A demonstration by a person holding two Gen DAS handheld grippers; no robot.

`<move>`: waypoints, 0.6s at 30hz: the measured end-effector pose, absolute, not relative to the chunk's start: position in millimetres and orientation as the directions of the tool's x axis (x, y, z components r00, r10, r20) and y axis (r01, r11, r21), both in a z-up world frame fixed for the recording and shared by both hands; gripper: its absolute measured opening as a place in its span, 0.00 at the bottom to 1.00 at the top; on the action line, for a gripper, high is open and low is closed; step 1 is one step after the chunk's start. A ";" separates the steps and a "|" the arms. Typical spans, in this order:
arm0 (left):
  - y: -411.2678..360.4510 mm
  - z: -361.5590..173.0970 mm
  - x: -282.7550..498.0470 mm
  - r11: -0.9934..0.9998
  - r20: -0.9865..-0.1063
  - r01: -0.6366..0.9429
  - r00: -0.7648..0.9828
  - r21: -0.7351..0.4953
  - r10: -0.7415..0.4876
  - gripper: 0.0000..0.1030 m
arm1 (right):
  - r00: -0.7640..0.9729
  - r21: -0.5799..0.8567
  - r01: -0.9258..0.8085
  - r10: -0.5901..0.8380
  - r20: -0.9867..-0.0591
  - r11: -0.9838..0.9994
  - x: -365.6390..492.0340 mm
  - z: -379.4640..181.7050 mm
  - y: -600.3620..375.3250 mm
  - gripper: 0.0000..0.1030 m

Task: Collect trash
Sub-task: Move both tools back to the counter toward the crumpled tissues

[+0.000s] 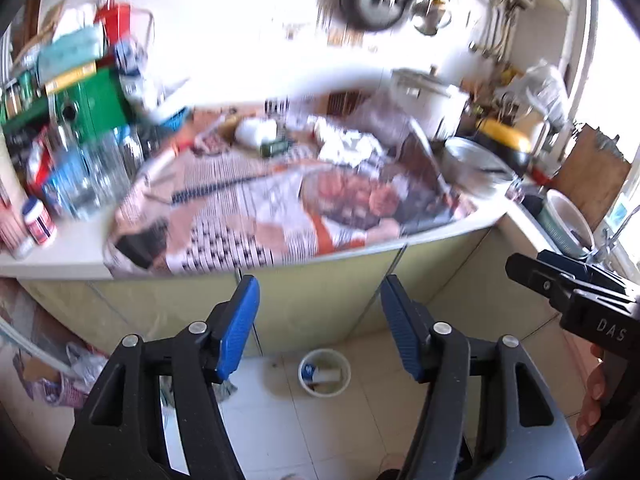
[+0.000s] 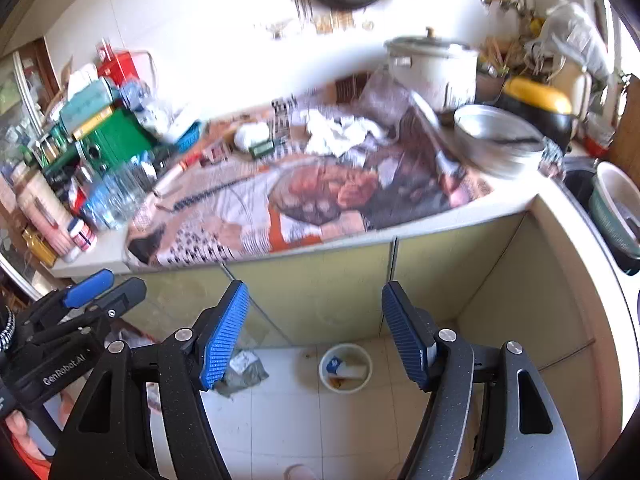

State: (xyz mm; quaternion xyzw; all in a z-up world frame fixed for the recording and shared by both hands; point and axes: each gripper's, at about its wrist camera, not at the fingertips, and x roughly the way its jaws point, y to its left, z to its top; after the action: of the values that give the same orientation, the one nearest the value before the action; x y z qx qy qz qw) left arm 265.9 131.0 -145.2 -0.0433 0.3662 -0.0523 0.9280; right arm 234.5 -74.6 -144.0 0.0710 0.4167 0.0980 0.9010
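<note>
Both my left hand-held gripper [image 1: 318, 300] and right hand-held gripper [image 2: 314, 304] are spread, empty; crumpled tissue [image 2: 340, 130] lies ahead on the desk [image 2: 516, 196]; I'd approach slowly, pinch its middle.

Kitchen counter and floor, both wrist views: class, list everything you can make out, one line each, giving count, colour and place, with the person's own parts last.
newspaper sheets: several, printed, spread over the counter top
crumpled paper: one heap, white, on the newspaper toward the wall
rice cooker: one, white, back right of counter
metal basin: one, silver, right end of counter
green box: one, green, in the left clutter
clear bottles: count blurred, clear with blue labels, left of the newspaper
small bin: one, white, on the floor by the cabinet, trash inside
crumpled wrapper: one, grey, on the floor left of the bin
left gripper: blue fingers apart, nothing between
right gripper: blue fingers apart, nothing between
</note>
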 end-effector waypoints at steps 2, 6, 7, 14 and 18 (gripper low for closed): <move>134.5 -124.7 258.9 0.991 -0.644 0.078 0.754 -0.111 -0.132 0.68 | 0.671 0.201 -0.110 0.222 -0.708 0.973 226.2 -126.2 -69.1 0.65; 136.2 -93.9 253.2 0.992 -0.593 0.081 0.795 -0.098 -0.123 0.88 | 0.722 0.177 -0.108 0.199 -0.662 0.978 224.5 -98.5 -63.5 0.68; 135.6 -88.1 254.1 0.992 -0.580 0.079 0.806 -0.093 -0.119 0.90 | 0.732 0.171 -0.109 0.196 -0.653 0.979 225.7 -93.2 -63.2 0.70; 130.7 -75.3 289.2 0.997 -0.551 0.052 0.831 -0.064 -0.079 0.96 | 0.786 0.169 -0.109 0.190 -0.589 0.979 250.4 -77.8 -72.4 0.80; 126.9 -77.7 326.4 0.998 -0.561 0.008 0.826 -0.064 -0.043 0.96 | 0.784 0.182 -0.138 0.220 -0.581 0.974 280.4 -81.1 -82.6 0.80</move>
State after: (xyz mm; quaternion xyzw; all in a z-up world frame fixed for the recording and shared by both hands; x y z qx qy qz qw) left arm 326.4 126.9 -77.7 -0.0292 0.2942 -0.0133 0.9552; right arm 280.4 -82.6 -81.1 0.0649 0.3147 0.0951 0.9422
